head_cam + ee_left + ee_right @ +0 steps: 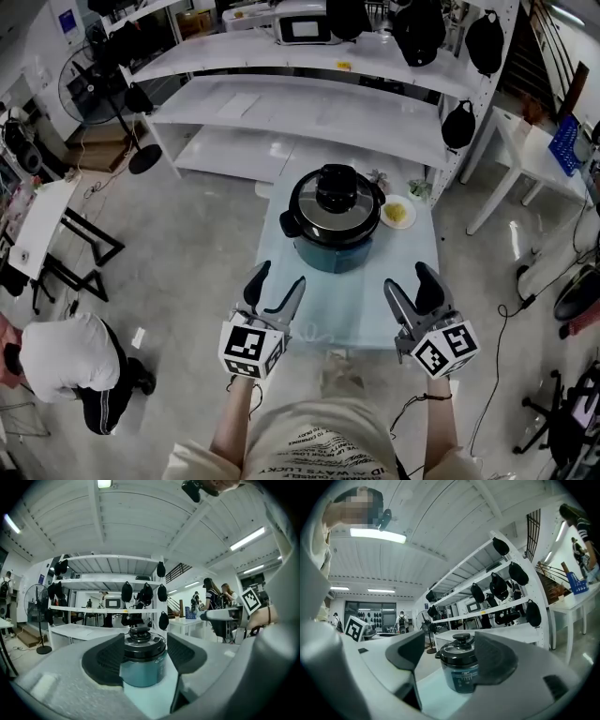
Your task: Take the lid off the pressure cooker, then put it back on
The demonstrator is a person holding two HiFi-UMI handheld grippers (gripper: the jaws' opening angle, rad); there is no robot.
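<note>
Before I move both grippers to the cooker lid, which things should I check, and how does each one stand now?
1. The lid sits on the pressure cooker: ok.
2. The left gripper has its jaws apart and holds nothing: ok.
3. The right gripper has its jaws apart and holds nothing: ok.
4. The way over the table to the cooker is free: ok.
5. The small plate is clear of the cooker's side: cannot tell, it sits very close.
6. The lid is unlocked: cannot tell.
</note>
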